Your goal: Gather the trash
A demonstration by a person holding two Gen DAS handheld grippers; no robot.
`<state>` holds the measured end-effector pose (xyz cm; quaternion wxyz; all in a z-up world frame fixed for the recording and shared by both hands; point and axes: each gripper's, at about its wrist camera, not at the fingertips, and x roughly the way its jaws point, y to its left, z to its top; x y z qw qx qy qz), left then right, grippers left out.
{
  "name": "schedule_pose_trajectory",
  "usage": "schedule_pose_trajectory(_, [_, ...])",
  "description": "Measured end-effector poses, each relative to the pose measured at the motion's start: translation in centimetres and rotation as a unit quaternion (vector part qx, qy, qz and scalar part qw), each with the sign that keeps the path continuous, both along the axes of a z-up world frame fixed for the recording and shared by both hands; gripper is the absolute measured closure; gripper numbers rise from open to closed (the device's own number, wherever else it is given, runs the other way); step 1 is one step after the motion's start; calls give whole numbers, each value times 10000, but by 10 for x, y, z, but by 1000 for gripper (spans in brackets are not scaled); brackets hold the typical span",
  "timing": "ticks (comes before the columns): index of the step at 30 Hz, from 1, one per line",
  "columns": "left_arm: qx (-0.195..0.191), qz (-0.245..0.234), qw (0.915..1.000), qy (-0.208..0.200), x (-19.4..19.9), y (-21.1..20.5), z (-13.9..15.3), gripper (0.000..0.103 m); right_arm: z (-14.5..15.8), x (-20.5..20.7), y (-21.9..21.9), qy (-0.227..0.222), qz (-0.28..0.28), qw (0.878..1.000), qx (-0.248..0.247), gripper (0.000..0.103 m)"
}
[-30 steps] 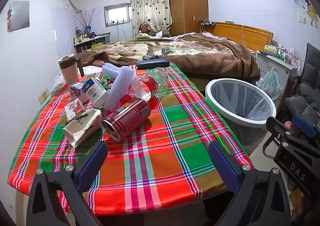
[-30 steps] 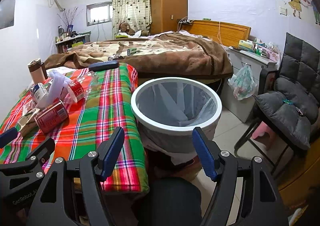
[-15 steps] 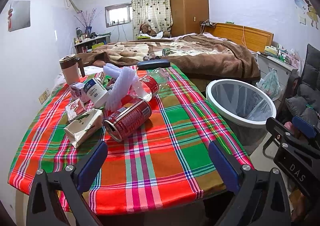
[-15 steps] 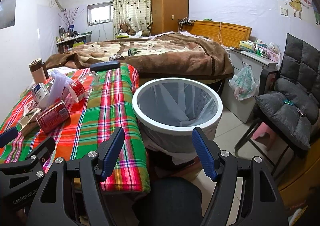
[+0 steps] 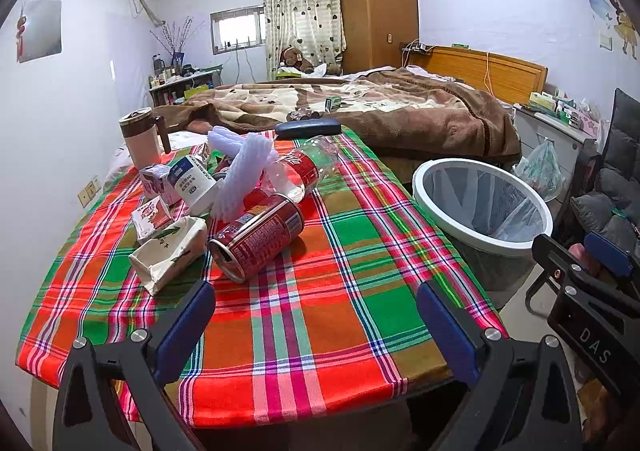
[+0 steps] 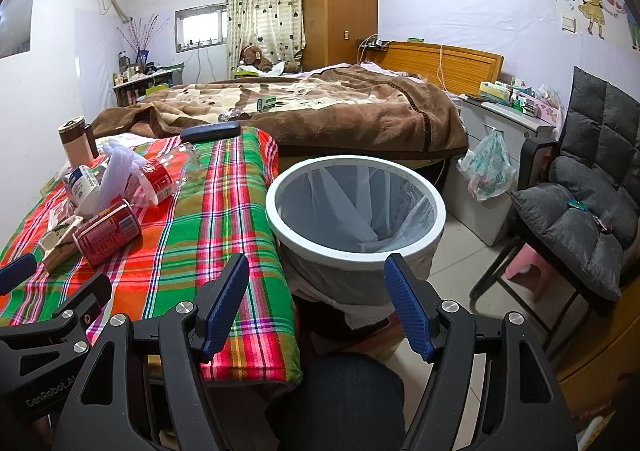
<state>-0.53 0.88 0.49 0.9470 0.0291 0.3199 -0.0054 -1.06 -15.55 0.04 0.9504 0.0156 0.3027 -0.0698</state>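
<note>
Step in hand: the start of collection, as you would judge it, with nothing picked up and the bin (image 6: pixel 355 247) holding only its liner. Left tool (image 5: pixel 316 315): released, jaws wide apart, empty, held low over the near edge of the counter (image 5: pixel 344 331). Right tool (image 6: pixel 316 307): released, jaws wide apart, empty, held just short of the bin's near rim. Bin: on the floor just beside the counter's right edge, mouth up. Trash: one heap on the far-left part of the counter, well apart from both tools. Nearest item: red can (image 5: pixel 258 237), on its side, long axis running from near-left to far-right, open end toward you and to the left. Touching or just beside it on the left: a flattened carton (image 5: pixel 168 251), long axis roughly parallel to the can's. Behind the can: a clear bottle (image 5: pixel 306 171) on its side, red label, neck toward the far right; a bundle of white foam netting (image 5: pixel 244 171) leaning across the heap; a white cup (image 5: pixel 192 181) tipped over; two small cartons (image 5: pixel 154 197). Next move, likely: send your left tool forward and left to the can, turn the jaws so they close across its round body rather than along its length, then carry it right to the bin.
</note>
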Motion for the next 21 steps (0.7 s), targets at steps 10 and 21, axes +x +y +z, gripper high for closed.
schedule_pose_trajectory(10, [-1,-1,10000,-1,0,0,0,1,0,0,0,-6,-2,10000,2,32])
schedule_pose_trajectory(21, [-5,5,10000,-1,0,2,1,1,0,-1,0,-3,6,10000,3,32])
